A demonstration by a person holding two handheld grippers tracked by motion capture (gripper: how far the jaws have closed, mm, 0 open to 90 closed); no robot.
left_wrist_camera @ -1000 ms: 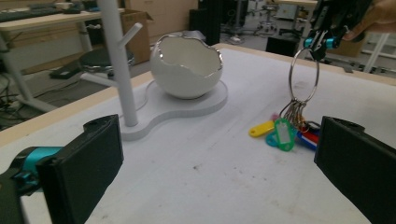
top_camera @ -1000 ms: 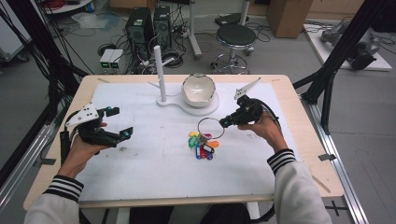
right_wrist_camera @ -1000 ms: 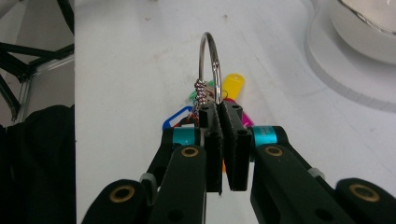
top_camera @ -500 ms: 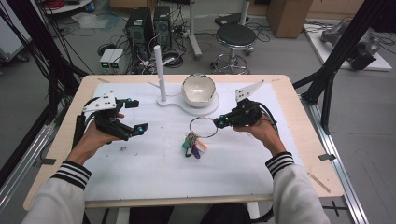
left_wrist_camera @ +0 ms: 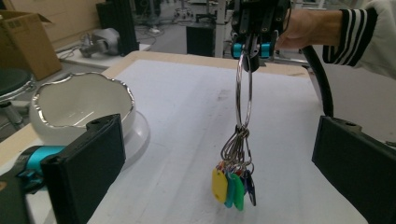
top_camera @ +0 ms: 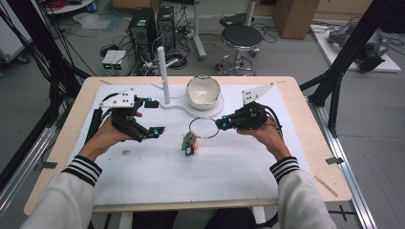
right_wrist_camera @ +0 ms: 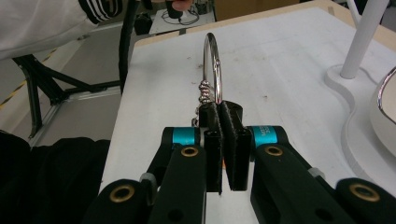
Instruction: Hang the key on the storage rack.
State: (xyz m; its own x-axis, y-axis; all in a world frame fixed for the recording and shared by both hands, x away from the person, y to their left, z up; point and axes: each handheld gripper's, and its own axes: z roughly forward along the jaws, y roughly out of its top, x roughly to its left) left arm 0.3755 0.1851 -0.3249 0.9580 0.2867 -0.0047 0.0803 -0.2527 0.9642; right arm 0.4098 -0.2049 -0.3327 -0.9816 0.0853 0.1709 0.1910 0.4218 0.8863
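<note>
My right gripper (top_camera: 220,124) (right_wrist_camera: 220,108) is shut on a large metal key ring (top_camera: 202,128) (left_wrist_camera: 244,88) (right_wrist_camera: 213,65) and holds it above the white mat. From the ring hangs a bunch of coloured key tags (top_camera: 189,142) (left_wrist_camera: 234,185), yellow, green, blue and red, clear of the mat in the left gripper view. My left gripper (top_camera: 150,117) is open at the left of the mat, its jaws spread wide, with the hanging bunch seen between them farther off. A white upright peg (top_camera: 163,74) (right_wrist_camera: 363,37) on a flat white base stands at the back.
A white bowl with a silver rim (top_camera: 202,93) (left_wrist_camera: 79,105) sits on the peg's base (top_camera: 217,110) behind the ring. The white mat (top_camera: 191,176) covers a wooden table (top_camera: 320,157). Black frame posts (top_camera: 344,62) stand beside the table, a stool and computers behind it.
The right gripper has lifted the ring, so the tags have left the mat and moved left. The left gripper has moved up and right toward the peg and the bunch.
</note>
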